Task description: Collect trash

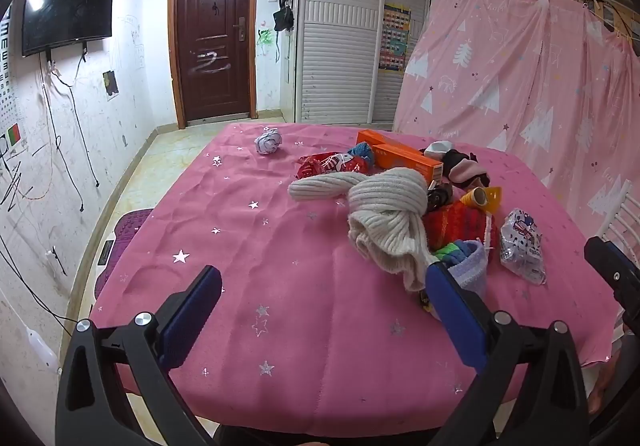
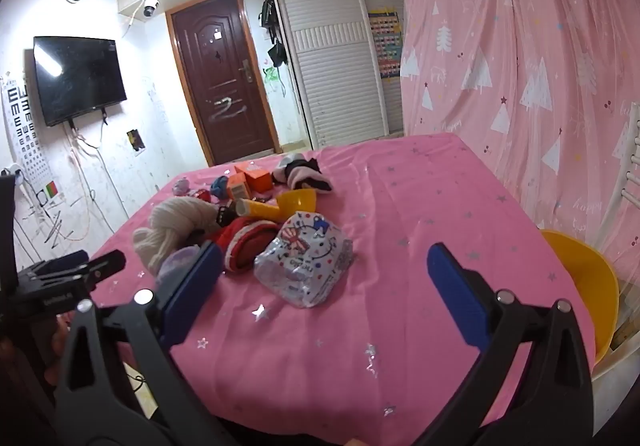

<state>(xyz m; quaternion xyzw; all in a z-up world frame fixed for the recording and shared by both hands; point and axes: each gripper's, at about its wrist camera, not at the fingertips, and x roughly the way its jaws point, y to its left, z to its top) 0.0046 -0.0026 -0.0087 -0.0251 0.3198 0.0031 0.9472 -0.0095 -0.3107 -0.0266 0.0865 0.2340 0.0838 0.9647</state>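
Both the left gripper (image 1: 324, 302) and right gripper (image 2: 324, 278) gape wide and empty over the pink table (image 1: 280, 246); only the right wrist view shows the yellow basin (image 2: 584, 286) beside that table, right of the printed wrapper (image 2: 304, 258).

The tablecloth (image 1: 280, 246) is pink with silver stars. The scarf (image 1: 384, 213) is cream ribbed knit, the box (image 1: 404, 157) orange, the wrapper (image 2: 304, 258) white with cartoon prints, the basin (image 2: 588, 278) yellow.
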